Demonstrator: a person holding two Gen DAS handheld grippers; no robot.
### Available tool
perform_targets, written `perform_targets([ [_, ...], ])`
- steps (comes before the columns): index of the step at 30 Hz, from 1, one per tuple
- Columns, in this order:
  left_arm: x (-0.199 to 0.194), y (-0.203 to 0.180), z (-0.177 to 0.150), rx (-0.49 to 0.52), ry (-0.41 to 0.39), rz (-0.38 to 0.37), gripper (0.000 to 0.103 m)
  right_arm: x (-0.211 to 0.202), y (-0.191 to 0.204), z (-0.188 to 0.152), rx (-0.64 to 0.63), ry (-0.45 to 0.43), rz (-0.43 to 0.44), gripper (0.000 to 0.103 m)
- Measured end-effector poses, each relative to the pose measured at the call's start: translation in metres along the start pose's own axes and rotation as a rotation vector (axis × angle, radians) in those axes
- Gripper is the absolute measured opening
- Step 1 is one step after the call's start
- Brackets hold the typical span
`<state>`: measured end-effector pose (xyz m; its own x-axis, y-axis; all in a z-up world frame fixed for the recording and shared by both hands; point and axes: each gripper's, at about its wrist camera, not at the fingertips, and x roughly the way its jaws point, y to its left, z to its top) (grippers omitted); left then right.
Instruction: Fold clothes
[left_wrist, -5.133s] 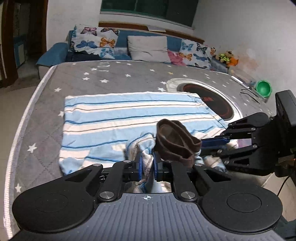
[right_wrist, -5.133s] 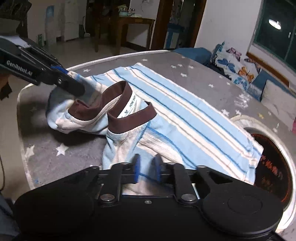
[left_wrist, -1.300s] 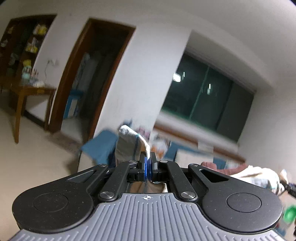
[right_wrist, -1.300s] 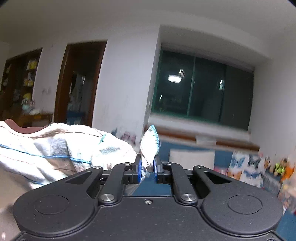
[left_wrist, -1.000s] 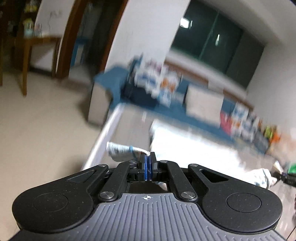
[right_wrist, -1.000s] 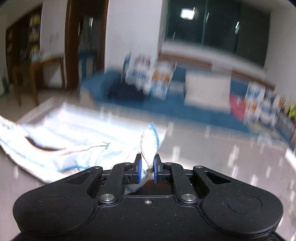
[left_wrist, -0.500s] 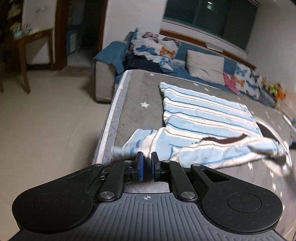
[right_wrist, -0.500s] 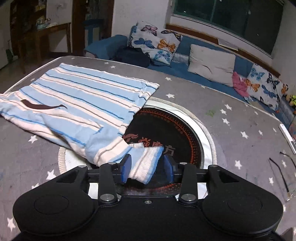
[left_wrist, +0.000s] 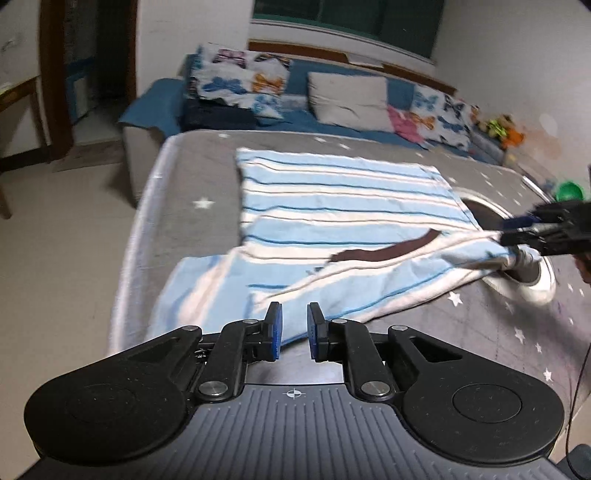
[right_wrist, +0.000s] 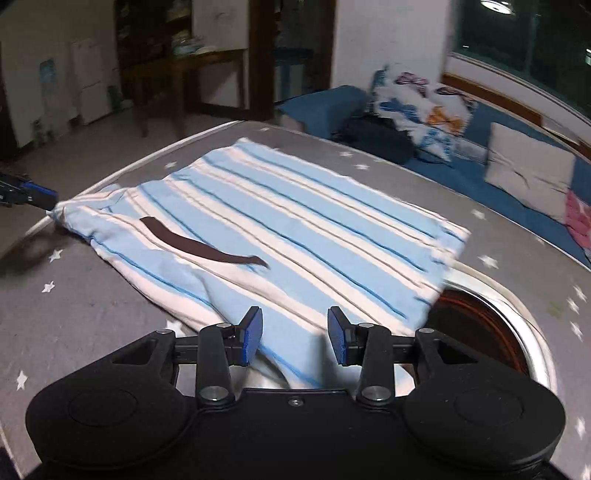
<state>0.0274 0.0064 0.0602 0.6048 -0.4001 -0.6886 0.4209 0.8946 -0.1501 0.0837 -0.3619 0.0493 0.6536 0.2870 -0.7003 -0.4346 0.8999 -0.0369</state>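
Striped in pale blue, white and thin dark-blue lines: shirt (right_wrist: 303, 236) spread face up on grey star-quilted mattress (left_wrist: 192, 173), brown collar (right_wrist: 199, 245) lying as a dark curved band near the front edge. Body laid mostly flat; near shoulder and sleeve region rumpled, one sleeve end (left_wrist: 524, 258) draped over the rim of a round white-ringed dark disc (right_wrist: 491, 314) set in the mattress top.

Left gripper (left_wrist: 293, 328) just behind the near hem, blue pads parted, nothing between them. Right gripper (right_wrist: 295, 332) likewise spread wide above the sleeve cloth, gripping nothing; cloth passing under the gap rather than pinched in it. In the left view the right gripper's tips close to or touching the sleeve end; contact hard to tell through blur.

Judged progress: laid out only. No fold made yet, by the look of it; sleeves not turned in, body not halved. Smoothing of the bunched near side probably wanted first, then sleeve folds, then the fold of the body.

Edges and room: left shoulder close to the mattress's white piped edge (left_wrist: 127, 258), floor beyond, so little margin that way. Open grey surface in front of the shirt and to the right past the disc. Sofa with butterfly cushions (left_wrist: 240, 79) and a grey pillow (left_wrist: 351, 99) well beyond the far hem. Green bowl (left_wrist: 570, 191) far right, well apart.
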Motion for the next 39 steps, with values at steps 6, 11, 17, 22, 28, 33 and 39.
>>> perform_targets([
  [6,0.038,-0.009,0.013,0.006,0.024,-0.048,0.015,0.025,0.003,0.009,-0.031,0.032,0.039,0.042],
  [11,0.062,-0.019,0.026,0.042,0.034,-0.083,0.029,0.037,-0.005,0.007,-0.02,0.067,0.074,0.042],
  [17,0.089,-0.031,0.026,0.088,0.073,-0.091,0.028,0.04,-0.004,0.002,-0.026,0.087,0.098,0.033],
  [22,0.087,-0.038,0.022,0.121,0.05,-0.079,0.006,0.034,0.005,0.0,-0.05,0.086,0.1,0.011],
  [28,0.055,-0.043,0.017,0.112,-0.026,-0.104,0.003,-0.002,0.019,-0.005,-0.058,0.013,0.094,0.008],
  [33,0.014,-0.048,-0.005,0.15,-0.094,-0.154,0.003,-0.041,0.046,-0.031,-0.121,-0.018,0.108,0.008],
  [39,-0.012,-0.054,-0.039,0.205,-0.072,-0.176,0.003,-0.071,0.082,-0.07,-0.206,-0.002,0.137,0.008],
])
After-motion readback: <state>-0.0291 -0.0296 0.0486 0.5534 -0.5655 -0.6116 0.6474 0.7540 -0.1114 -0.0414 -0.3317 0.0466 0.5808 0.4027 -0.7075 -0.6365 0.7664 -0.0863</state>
